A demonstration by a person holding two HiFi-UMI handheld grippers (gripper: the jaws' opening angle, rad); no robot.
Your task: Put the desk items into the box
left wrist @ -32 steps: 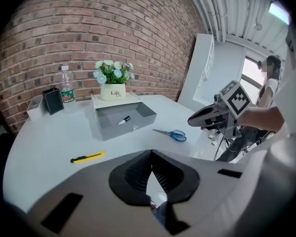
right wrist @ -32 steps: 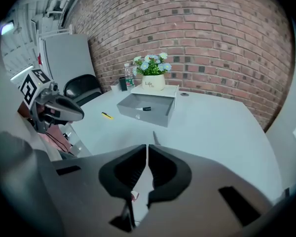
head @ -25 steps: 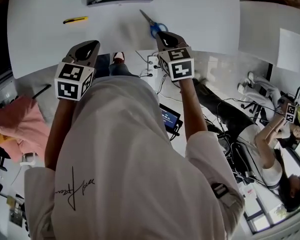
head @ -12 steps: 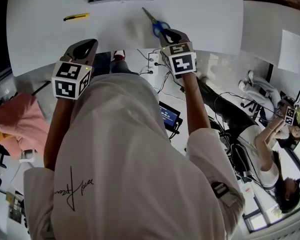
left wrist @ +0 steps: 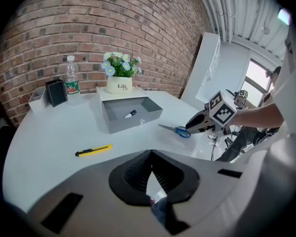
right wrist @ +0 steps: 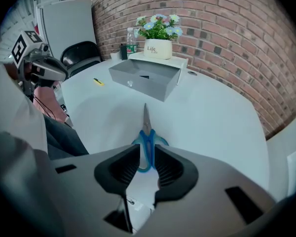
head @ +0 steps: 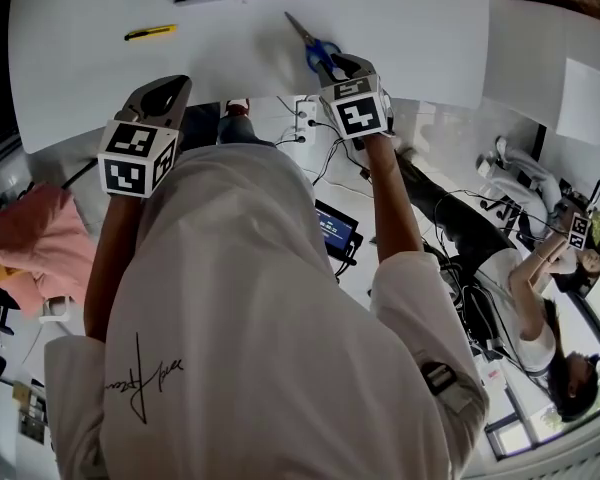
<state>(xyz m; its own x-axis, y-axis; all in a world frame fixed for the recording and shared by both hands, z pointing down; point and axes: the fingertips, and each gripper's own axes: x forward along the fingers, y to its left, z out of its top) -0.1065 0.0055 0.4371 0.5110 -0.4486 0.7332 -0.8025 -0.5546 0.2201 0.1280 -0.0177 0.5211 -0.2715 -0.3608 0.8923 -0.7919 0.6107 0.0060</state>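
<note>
Daylight is coming in through a window [left wrist: 259,75] far to the right of the left gripper's [left wrist: 151,154] fingers [left wrist: 133,174]. It is washing the white table [left wrist: 49,132] ahead of them evenly, and shadows there are showing only faint and soft. The fingers themselves are sitting dark and slightly out of focus, close to the lens. Beyond them the brick wall [left wrist: 64,28] is bowing with wide-angle distortion, and the corners are fading to black. In the head view the table is glaring almost to white.
</note>
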